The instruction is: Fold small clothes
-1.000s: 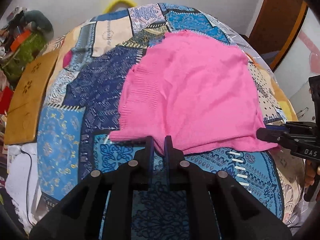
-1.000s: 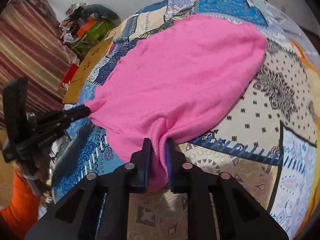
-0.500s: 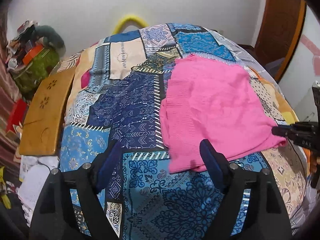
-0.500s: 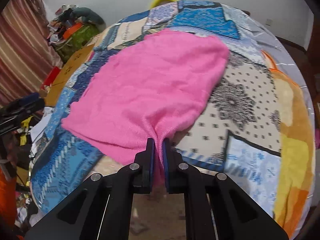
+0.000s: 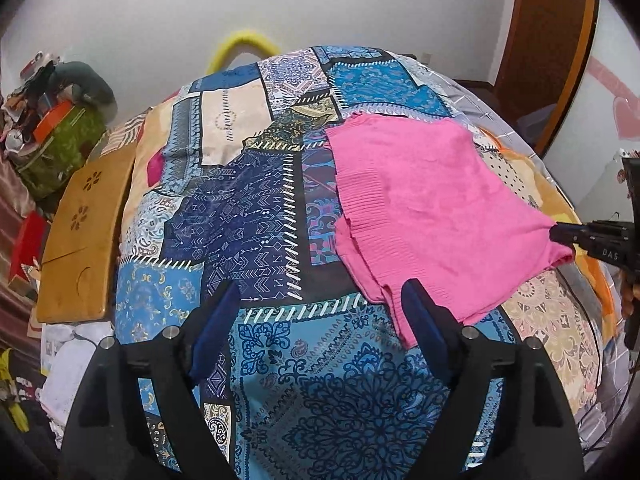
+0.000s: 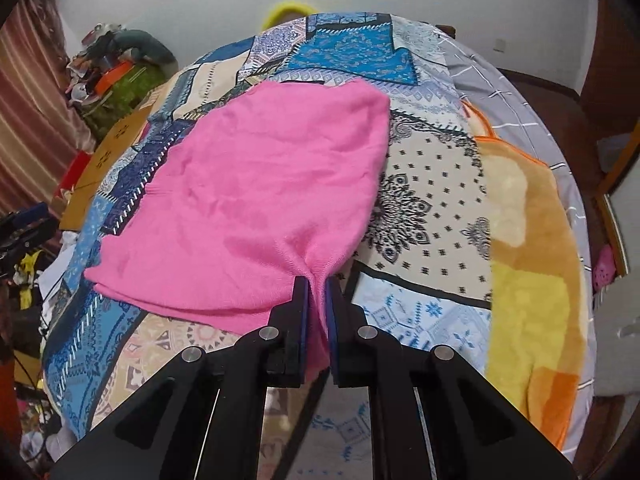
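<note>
A pink knit garment (image 5: 432,208) lies flat on the patchwork bed cover (image 5: 248,216), ribbed hem toward the left. My left gripper (image 5: 320,320) is open and empty, held above the cover just left of the garment's near corner. My right gripper (image 6: 318,296) is shut on the near right corner of the pink garment (image 6: 264,184), bunching the cloth between its fingers. The right gripper also shows at the right edge of the left wrist view (image 5: 560,236), pinching that corner.
A wooden lap table (image 5: 80,232) leans at the bed's left side, with piled clutter (image 5: 52,120) behind it. A yellow-orange blanket (image 6: 532,272) covers the bed's right part. A yellow hoop (image 5: 244,44) stands behind the bed. A brown door (image 5: 552,40) is at the right.
My left gripper let go of the garment's near edge, opened wide and pulled back and up. My right gripper kept its hold on the corner and drew back slightly.
</note>
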The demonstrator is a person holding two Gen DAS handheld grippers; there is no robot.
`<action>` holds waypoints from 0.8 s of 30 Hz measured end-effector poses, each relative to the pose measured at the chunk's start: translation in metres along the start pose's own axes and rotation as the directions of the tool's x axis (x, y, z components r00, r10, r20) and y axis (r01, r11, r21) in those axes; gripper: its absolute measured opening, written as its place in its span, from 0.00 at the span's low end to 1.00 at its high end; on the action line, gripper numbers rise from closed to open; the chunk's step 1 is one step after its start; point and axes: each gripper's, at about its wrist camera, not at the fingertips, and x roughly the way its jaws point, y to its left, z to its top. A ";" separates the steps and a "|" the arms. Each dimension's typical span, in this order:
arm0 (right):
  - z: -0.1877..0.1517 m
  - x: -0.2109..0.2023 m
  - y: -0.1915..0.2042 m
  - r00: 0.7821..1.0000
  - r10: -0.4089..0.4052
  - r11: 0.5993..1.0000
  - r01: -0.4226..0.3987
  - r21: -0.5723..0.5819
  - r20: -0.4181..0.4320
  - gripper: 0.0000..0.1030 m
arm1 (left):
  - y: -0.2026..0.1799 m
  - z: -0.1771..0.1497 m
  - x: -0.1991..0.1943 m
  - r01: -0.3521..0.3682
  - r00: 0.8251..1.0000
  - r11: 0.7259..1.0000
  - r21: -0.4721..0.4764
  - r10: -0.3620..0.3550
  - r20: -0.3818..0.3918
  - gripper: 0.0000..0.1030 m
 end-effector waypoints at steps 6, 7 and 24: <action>-0.002 -0.023 0.005 1.000 0.012 0.998 -0.013 -0.066 -0.006 0.24 | -0.012 -0.002 0.001 0.007 1.000 0.999 0.039 -0.006 -0.028 0.82; -0.003 -0.027 0.007 1.000 0.013 0.997 -0.013 -0.082 -0.006 0.30 | -0.013 -0.003 0.002 0.009 0.999 0.999 0.043 -0.007 -0.033 0.82; -0.023 0.001 0.040 0.993 -0.022 0.949 -0.014 -0.314 -0.112 0.59 | -0.076 -0.028 0.044 0.075 0.983 0.980 0.185 -0.042 -0.179 0.82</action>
